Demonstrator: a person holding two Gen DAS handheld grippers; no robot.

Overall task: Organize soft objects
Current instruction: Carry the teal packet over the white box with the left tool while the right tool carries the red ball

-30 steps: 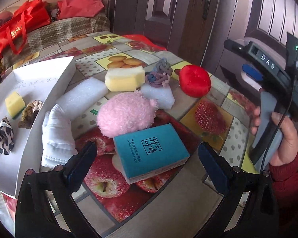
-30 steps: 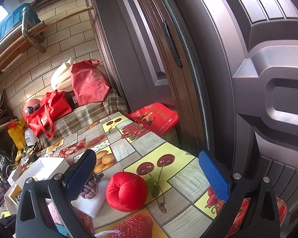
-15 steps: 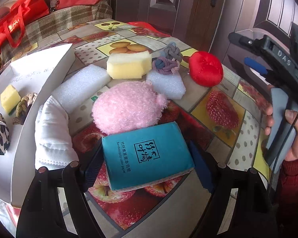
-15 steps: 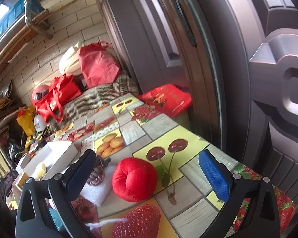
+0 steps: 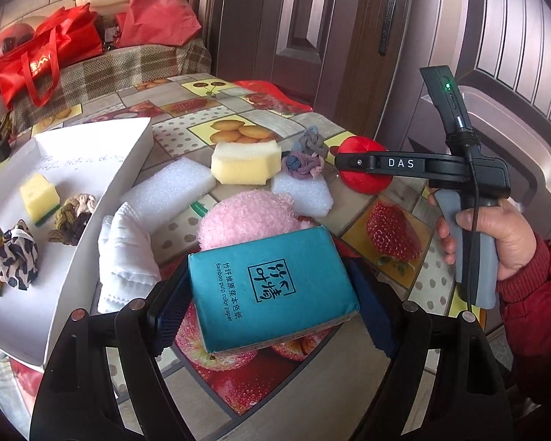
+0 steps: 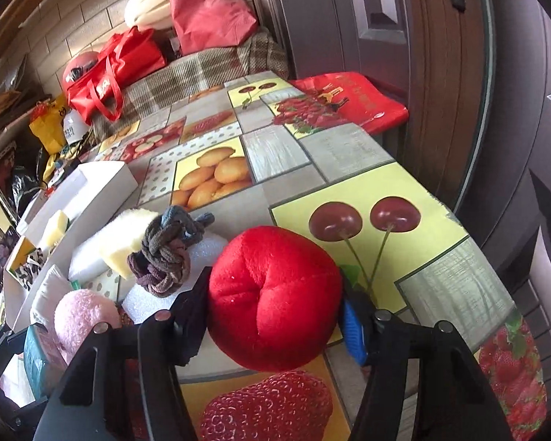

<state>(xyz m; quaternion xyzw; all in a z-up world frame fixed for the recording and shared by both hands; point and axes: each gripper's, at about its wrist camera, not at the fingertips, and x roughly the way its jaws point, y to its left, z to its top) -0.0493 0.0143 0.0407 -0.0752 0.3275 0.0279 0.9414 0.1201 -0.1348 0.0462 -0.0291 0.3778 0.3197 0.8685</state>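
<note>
My left gripper [image 5: 270, 307] is shut on a teal tissue pack [image 5: 272, 286], held tilted just above the fruit-print tablecloth. My right gripper [image 6: 273, 305] is closing on a red plush ball [image 6: 272, 286], with both pads against its sides. In the left wrist view this ball [image 5: 363, 185] sits behind the right gripper's finger. A pink fluffy ball [image 5: 249, 217], white cloth [image 5: 125, 253], white foam block [image 5: 169, 191], yellow sponge [image 5: 244, 163] and knotted cord [image 5: 305, 158] lie on the table. The white box [image 5: 92, 139] on the left holds a small sponge [image 5: 39, 196] and a leopard scrunchie [image 5: 16, 257].
A person's hand [image 5: 496, 235] in a red sleeve holds the right gripper's handle. Dark doors stand close behind the table's right edge. Red bags [image 6: 114, 62] rest on a plaid-covered bench at the back. A red bag [image 6: 352, 99] lies at the table's far corner.
My left gripper closed on the tissue pack and raised it off the table. My right gripper swung down over the red plush ball and its jaws narrowed around it.
</note>
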